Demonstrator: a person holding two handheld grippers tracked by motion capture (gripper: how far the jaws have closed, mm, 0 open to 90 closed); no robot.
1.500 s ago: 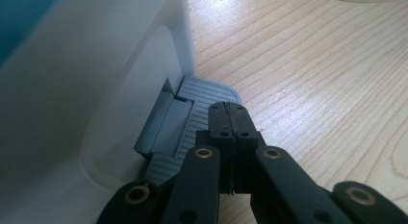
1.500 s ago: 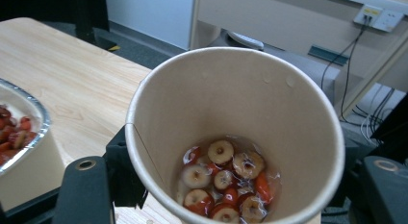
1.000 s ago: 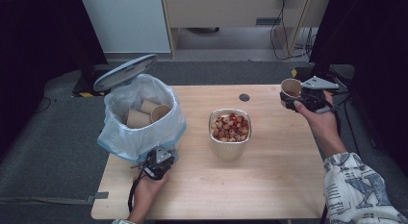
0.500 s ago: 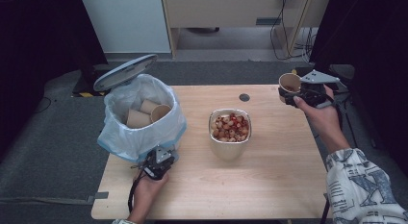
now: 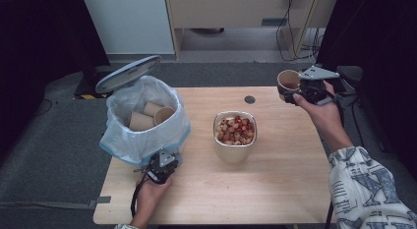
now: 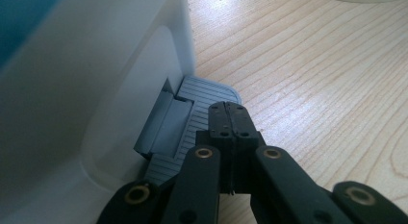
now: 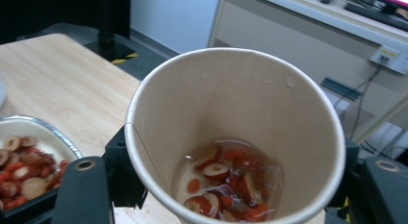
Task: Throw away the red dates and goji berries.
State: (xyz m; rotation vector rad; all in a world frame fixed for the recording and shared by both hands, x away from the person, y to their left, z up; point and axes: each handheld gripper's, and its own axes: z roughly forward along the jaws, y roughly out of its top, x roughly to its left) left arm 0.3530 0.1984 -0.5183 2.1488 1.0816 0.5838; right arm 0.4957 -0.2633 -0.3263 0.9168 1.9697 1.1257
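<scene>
My right gripper (image 5: 295,94) is shut on a brown paper cup (image 5: 288,82) held above the table's far right corner. In the right gripper view the paper cup (image 7: 235,132) stands upright between the jaws, with red fruit slices (image 7: 228,178) in liquid at its bottom. A foil tray (image 5: 234,132) of similar red and pale pieces sits mid-table. My left gripper (image 5: 164,160) is shut and rests on the grey pedal (image 6: 192,118) of a white bin (image 5: 143,116), whose lid (image 5: 128,73) stands open. Inside the bin's plastic liner lie paper cups (image 5: 152,114).
A small dark round hole (image 5: 250,99) marks the table (image 5: 275,189) near its far edge. The tray's corner (image 7: 29,156) lies left of the cup in the right gripper view. Beyond the table are a cabinet and cables (image 5: 295,22) on the floor.
The right gripper has lifted the cup slightly up and away from the table. The left gripper stays on the pedal and the lid stays open.
</scene>
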